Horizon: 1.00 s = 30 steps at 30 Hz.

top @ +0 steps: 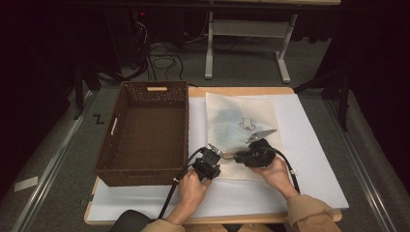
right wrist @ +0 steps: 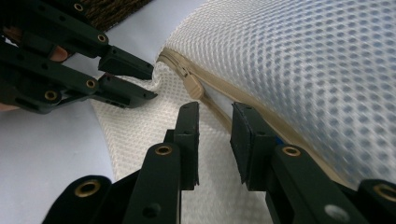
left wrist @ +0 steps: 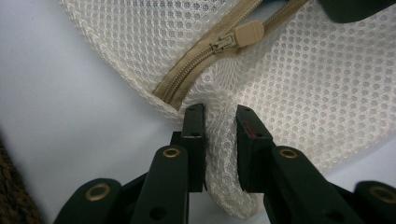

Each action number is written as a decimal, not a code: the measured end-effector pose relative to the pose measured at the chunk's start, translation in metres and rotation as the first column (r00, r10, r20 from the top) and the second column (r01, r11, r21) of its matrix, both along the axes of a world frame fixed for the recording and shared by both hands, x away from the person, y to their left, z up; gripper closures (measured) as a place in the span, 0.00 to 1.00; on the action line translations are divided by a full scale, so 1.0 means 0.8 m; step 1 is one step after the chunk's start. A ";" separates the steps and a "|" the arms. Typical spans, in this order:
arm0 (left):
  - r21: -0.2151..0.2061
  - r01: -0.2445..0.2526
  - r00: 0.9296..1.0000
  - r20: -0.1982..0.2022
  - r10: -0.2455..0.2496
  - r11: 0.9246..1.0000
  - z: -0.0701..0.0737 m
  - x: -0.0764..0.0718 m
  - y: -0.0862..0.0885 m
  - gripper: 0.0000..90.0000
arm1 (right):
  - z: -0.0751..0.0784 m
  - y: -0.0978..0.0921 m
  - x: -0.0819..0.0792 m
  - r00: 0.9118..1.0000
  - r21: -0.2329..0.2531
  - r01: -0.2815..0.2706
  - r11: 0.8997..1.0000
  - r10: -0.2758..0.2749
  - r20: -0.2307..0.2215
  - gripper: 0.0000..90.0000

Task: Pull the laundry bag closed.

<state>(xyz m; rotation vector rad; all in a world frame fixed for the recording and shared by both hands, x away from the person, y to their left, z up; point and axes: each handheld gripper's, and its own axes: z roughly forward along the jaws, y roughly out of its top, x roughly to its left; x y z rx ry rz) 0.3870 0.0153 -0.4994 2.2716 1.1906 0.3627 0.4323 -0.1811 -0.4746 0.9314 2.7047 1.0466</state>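
Overhead, the mesh bag (top: 241, 130) lies on the white mat beside the basket (top: 145, 130). Left gripper (left wrist: 219, 116) pinches its corner; right gripper (right wrist: 214, 114) hovers parted, short of the zipper pull (right wrist: 194, 87). Risk: mesh slips when tugged.

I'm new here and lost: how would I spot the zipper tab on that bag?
Find the white mesh bag lying right of the brown basket. At its near corner, beside the left gripper, runs a tan zipper; the tab is its smooth tan pull.
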 end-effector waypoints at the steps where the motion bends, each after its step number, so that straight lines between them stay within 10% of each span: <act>1: 0.000 -0.002 1.000 0.000 0.002 1.000 0.000 0.000 0.000 0.84 | -0.001 0.003 0.002 1.000 0.002 -0.007 1.000 0.007 -0.003 0.81; 14: -0.012 -0.033 0.999 0.007 0.033 0.999 -0.001 -0.003 0.000 0.84 | -0.014 0.030 0.023 0.994 0.005 -0.070 0.998 0.070 -0.079 0.83; 30: -0.045 -0.059 0.998 -0.021 0.058 0.997 0.006 -0.002 -0.004 0.69 | -0.013 0.039 0.023 0.993 0.005 -0.092 0.996 0.093 -0.067 0.97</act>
